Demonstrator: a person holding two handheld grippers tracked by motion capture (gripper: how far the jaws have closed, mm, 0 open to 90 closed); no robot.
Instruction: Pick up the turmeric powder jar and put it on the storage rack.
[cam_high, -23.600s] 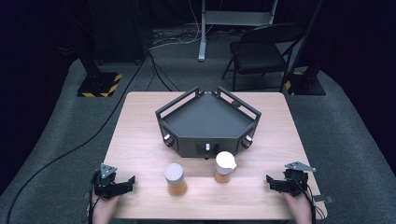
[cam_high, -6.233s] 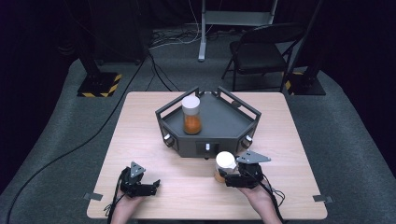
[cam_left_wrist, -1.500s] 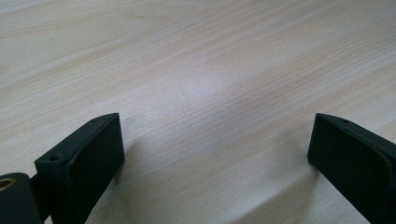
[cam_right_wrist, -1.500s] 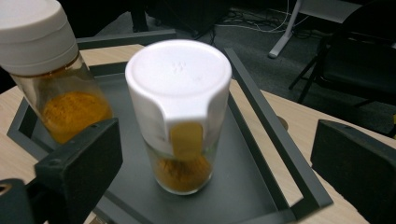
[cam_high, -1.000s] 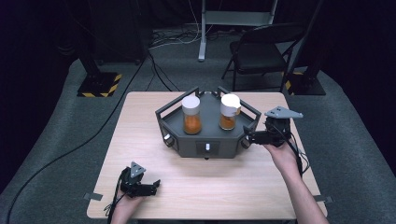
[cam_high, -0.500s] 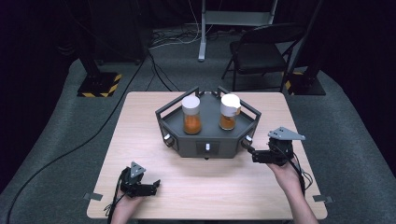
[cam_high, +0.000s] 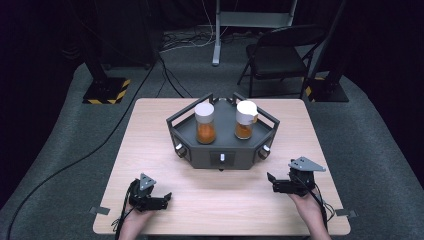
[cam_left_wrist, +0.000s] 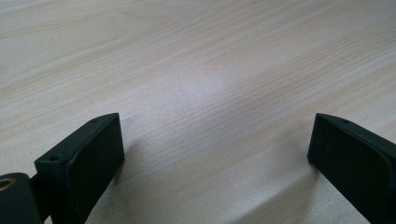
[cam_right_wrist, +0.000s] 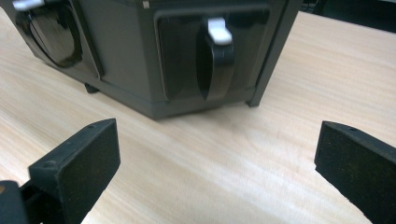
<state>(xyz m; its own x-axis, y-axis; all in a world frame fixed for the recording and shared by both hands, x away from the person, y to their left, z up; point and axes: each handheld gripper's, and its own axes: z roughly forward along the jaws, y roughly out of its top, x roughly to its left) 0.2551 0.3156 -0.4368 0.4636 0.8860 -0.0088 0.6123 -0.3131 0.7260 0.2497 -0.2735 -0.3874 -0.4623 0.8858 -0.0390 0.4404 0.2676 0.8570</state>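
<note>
Standing side by side inside the dark hexagonal tray (cam_high: 222, 150), the two jars of orange contents look already delivered: the left jar (cam_high: 205, 123) with its flat white lid and the right jar (cam_high: 245, 120) with a white cap both sit upright within the raised rail, which would keep them from sliding off. With nothing to carry, both tools rest low near the front edge of the worktop (cam_high: 155, 145). The left gripper (cam_high: 162, 201) lies at the person's left, well apart from the tray, its jaws spread wide over bare wood in the left gripper view. The right gripper (cam_high: 270, 182) sits just off the tray's front-right corner, jaws equally wide and empty, pointing toward the tray; in the right gripper view a black knob with a white marker (cam_right_wrist: 217, 56) on the tray's side panel lies straight ahead, so a turn of that knob may be the next aim.

The worktop is pale wood grain, matt and uncluttered. Around it lies grey carpet in a dark room, with a folding chair (cam_high: 280, 55), a metal stand (cam_high: 216, 30) and trailing cables behind.
</note>
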